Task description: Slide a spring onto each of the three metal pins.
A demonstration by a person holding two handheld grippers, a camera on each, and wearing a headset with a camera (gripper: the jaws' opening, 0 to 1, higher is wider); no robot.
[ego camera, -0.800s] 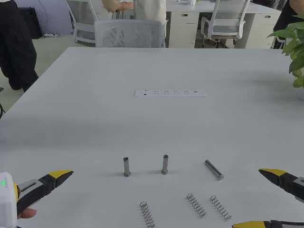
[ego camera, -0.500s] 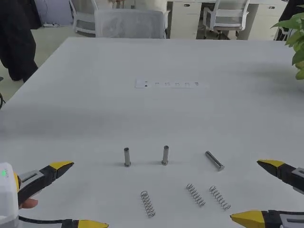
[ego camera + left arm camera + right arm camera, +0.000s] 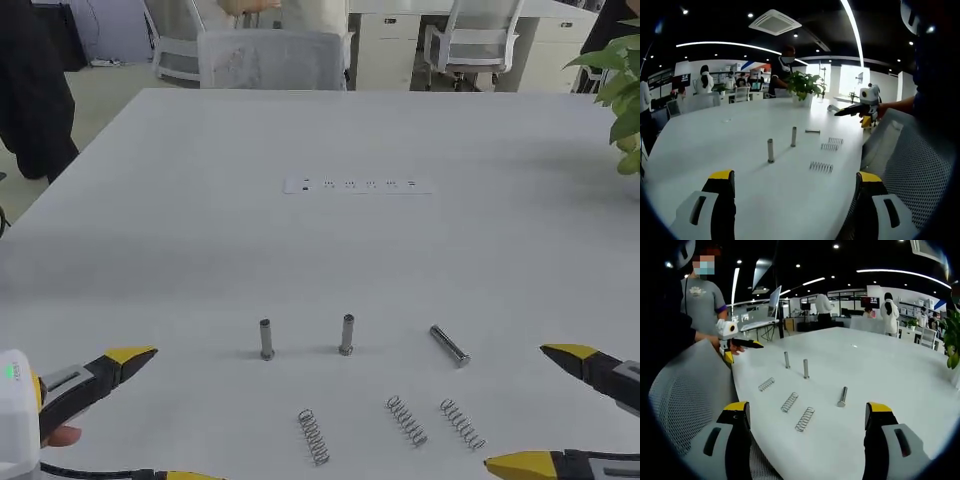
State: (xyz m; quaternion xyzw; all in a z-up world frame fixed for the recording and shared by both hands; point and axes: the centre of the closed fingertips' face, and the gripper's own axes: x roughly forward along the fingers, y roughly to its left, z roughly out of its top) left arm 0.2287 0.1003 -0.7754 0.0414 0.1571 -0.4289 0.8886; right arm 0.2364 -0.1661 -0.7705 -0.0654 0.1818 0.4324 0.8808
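Observation:
Two metal pins stand upright on the white table, one [image 3: 266, 339] to the left of the other [image 3: 346, 334]. The third pin [image 3: 449, 345] lies on its side to their right. Three springs [image 3: 313, 436] [image 3: 405, 419] [image 3: 462, 424] lie loose in front of the pins. My left gripper [image 3: 165, 415] is open at the near left edge, apart from everything. My right gripper [image 3: 530, 408] is open at the near right, level with the springs. The left gripper view shows its jaws wide apart around the standing pins [image 3: 770, 150] [image 3: 793, 136]. The right gripper view shows the lying pin [image 3: 842, 396] and the springs [image 3: 789, 401].
A flush row of power sockets [image 3: 358, 186] sits mid-table. A green plant [image 3: 625, 90] stands at the right edge. Office chairs [image 3: 275, 60] line the far side and a person [image 3: 35, 80] stands far left. A mesh chair back [image 3: 690, 385] is near the front edge.
The head camera has tilted, shifting the whole picture. Pins and springs lie where they were. Both grippers stay open near the front edge.

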